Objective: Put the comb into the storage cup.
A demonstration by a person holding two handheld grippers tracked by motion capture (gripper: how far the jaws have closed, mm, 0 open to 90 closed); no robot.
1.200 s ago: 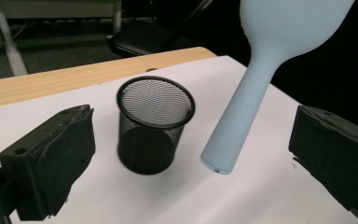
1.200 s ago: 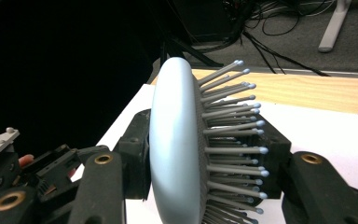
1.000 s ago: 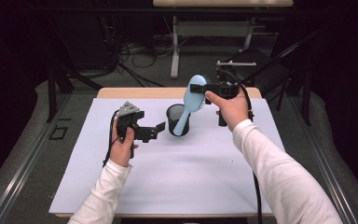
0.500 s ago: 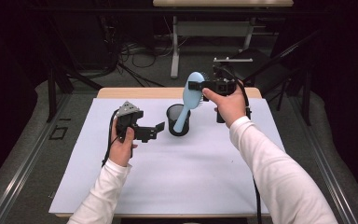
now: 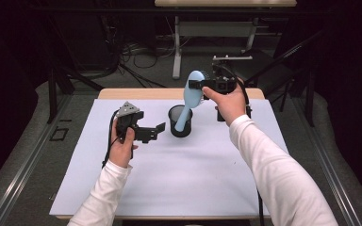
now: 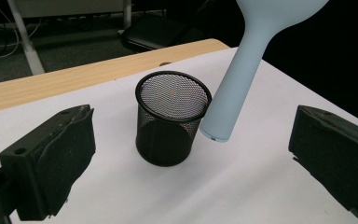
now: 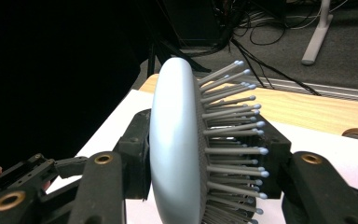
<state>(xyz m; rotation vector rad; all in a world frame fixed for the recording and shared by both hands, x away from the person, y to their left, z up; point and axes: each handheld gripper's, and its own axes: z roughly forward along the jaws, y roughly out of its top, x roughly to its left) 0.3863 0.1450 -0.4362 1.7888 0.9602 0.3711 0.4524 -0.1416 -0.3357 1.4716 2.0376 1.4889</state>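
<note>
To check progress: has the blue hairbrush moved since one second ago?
Cannot tell. The hairbrush hangs handle-down at the black mesh cup much as before; any shift against the cup is too small to judge.

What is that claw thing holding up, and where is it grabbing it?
The right claw holds a light blue hairbrush by its head, handle pointing down beside the black mesh cup. The left claw is open and holds nothing.

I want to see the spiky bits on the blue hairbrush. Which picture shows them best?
The right gripper view: the hairbrush is close up there, side-on, with its bristles sticking out between the jaws. The high view shows the smooth back, handle pointing down at the black mesh cup. The left gripper view shows the handle beside the cup.
</note>
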